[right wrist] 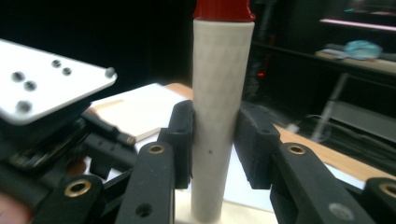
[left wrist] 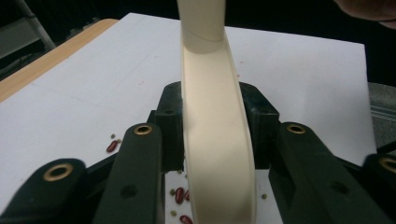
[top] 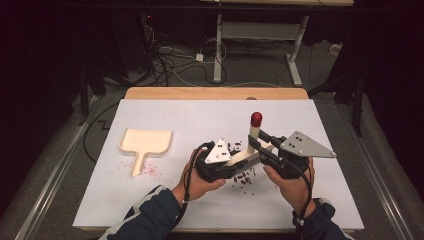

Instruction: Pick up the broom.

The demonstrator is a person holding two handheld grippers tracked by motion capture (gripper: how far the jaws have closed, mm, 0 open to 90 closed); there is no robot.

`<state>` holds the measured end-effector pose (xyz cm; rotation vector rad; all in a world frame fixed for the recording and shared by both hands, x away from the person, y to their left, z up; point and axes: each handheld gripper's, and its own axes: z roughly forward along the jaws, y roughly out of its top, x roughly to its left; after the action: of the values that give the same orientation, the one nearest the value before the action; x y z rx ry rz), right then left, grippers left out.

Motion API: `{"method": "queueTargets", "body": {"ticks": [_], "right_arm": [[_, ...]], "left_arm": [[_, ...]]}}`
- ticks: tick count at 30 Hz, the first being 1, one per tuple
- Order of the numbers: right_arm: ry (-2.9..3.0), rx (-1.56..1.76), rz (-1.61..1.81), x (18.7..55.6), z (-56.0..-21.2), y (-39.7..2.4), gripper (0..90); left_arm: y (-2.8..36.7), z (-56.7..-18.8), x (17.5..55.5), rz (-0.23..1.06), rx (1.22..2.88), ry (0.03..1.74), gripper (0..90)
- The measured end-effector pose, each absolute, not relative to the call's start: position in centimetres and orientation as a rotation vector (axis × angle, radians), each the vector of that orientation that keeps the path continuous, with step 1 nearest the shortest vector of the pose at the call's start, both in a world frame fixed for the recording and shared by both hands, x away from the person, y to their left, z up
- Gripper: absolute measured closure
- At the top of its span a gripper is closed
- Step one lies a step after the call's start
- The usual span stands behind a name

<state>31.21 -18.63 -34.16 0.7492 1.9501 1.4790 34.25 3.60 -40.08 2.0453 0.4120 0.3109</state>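
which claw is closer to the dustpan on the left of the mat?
Left. The left claw sits toward the mat's middle, gripping the brush head, on the side nearer the dustpan. The right claw holds the brush handle farther from it. Neither touches the dustpan.

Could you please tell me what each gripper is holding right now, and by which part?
Both hold one brush: the right gripper clamps its upright cream handle below the red cap, and the left gripper clamps the cream head.

Lab or test room, dimly lit. Work table [top: 215,93] with white sheet [top: 150,112] sits on a grey floor; loose cables [top: 172,62] trail behind it. Metal-legged bench [top: 260,35] beyond, dark curtains [top: 45,60] around, shelving [right wrist: 355,51] at one side.
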Motion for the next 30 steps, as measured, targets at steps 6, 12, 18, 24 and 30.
{"method": "queueTargets", "body": {"ticks": [6, 12, 18, 24, 30], "right_arm": [[2.078, 0.646, 1.512, 31.5, -34.0, -19.3, 64.0], [2.226, 0.525, 1.442, 31.5, -33.4, -19.9, 46.4], [2.478, 0.347, 1.324, 32.2, -35.3, -20.5, 38.0], [2.659, 0.264, 1.191, 33.1, -38.4, -19.5, 38.2], [2.773, 0.155, 1.184, 33.3, -39.9, -18.2, 58.0]], "left_arm": [[4.8, -39.8, 34.0, 0.289, 2.105, 0.34, 65.9], [5.4, -39.1, 33.4, 0.252, 2.138, 0.261, 65.8], [6.1, -39.0, 32.8, 0.18, 2.169, 0.164, 65.8], [6.1, -39.4, 32.3, 0.132, 2.203, 0.092, 65.8], [6.2, -39.6, 32.4, 0.107, 2.225, 0.065, 65.5]]}}
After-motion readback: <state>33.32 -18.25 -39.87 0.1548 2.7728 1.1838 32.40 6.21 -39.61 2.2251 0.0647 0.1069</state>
